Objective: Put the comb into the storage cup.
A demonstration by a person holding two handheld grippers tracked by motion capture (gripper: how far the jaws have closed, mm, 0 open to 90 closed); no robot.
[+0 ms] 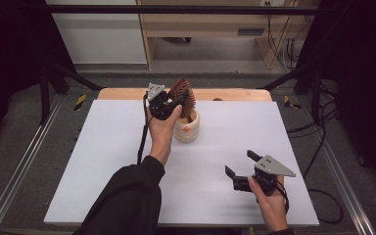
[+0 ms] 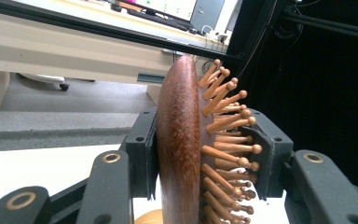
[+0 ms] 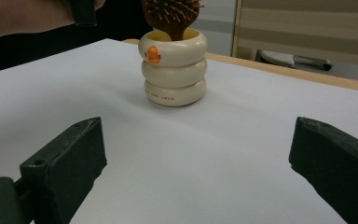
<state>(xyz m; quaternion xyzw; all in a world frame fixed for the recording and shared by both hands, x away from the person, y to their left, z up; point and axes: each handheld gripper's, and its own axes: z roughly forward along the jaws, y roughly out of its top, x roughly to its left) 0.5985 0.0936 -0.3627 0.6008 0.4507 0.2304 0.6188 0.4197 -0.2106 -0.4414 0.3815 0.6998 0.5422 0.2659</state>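
- Brush: wooden, dark brown back, peg bristles; head upright, handle end down inside the cup
- In the right gripper view the brush rises out of the cup, bristles facing that camera
- Left gripper: jaws closed on the brush head, one pad flat on the smooth back, the other against the bristle side; gap is only as wide as the head
- Left gripper view: the jaws clamp the head near its middle, bristle tips poking past the pad on the right; cup rim just visible below the brush
- Cup: cream, three stacked rings, small orange mark on the top ring; stands upright on the white table, towards its far edge, left of centre
- Right gripper: jaws wide apart, nothing between them, touching nothing; held above the table near its front right, well apart from the cup
- Right gripper view: its jaws point across bare table at the cup
- Surroundings: wooden strip along the table's far edge, floor and a light wood cabinet beyond; black frame rails at both sides; nothing lies between the right gripper and the cup
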